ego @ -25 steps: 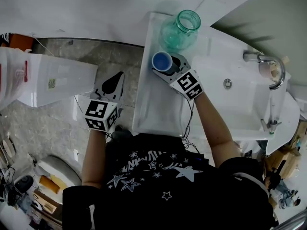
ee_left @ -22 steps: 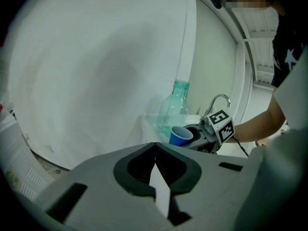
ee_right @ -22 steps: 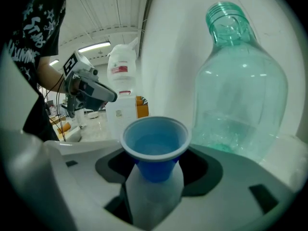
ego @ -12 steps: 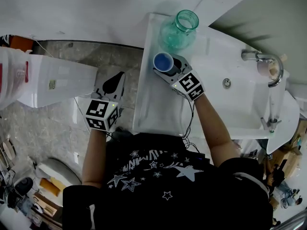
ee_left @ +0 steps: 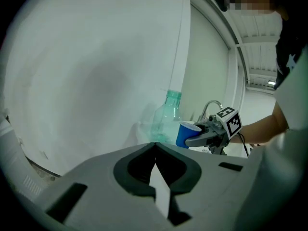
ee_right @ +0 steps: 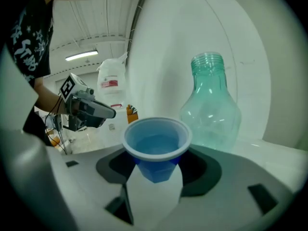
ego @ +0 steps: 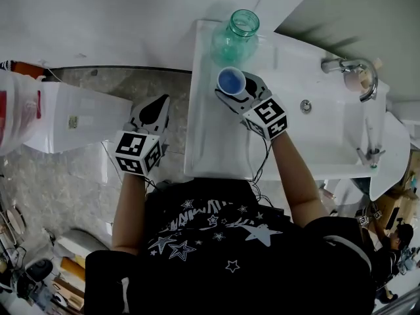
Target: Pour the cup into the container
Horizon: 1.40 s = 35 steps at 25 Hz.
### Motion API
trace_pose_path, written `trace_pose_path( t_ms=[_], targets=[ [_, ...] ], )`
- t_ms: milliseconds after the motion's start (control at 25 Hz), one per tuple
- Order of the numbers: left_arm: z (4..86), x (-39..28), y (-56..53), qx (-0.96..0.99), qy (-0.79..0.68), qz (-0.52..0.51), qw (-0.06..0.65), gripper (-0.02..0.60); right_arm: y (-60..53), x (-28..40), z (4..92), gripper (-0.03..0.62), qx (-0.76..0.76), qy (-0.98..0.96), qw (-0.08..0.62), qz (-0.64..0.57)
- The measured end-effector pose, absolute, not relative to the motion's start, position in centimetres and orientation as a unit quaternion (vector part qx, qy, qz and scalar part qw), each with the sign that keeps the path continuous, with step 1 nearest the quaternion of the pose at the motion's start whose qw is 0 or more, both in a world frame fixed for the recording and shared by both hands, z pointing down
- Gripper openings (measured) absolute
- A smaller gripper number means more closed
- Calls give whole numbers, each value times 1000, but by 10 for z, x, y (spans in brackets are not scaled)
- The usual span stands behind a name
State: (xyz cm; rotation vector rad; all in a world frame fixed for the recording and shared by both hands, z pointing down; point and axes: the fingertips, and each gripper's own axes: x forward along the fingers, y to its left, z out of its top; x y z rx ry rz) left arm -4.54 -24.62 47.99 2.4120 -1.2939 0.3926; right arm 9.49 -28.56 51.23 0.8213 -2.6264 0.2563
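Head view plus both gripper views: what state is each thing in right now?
Blue cup: upright, gripped, not yet tipped.
Green bottle: upright, uncapped, on the sink counter.
Right gripper: fingers closed on the cup.
Left gripper: fingers together, empty, off the counter's side.

The sink [ego: 209,143] looks like smooth, glossy white ceramic. Over it, the cup [ee_right: 156,146] is thin, smooth blue plastic. At the sink's far left corner the bottle [ee_right: 210,110] is clear, green-tinted and glossy; plastic or glass, I cannot tell. The tap [ego: 351,67] at the sink's right is polished metal. The right gripper [ego: 236,92] and left gripper [ee_left: 155,150] are matt grey plastic.
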Motion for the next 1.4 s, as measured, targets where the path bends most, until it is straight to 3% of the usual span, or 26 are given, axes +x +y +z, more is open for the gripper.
trace_pose_path(
  t_ms=[720, 1400],
  targets=[
    [411, -11, -272, 892, -420, 109, 128, 11, -315, 192, 412, 264, 422, -882, 172, 120],
    [360, 5, -334, 893, -430, 67, 110, 11, -381, 208, 354, 262, 417, -882, 194, 98]
  ],
)
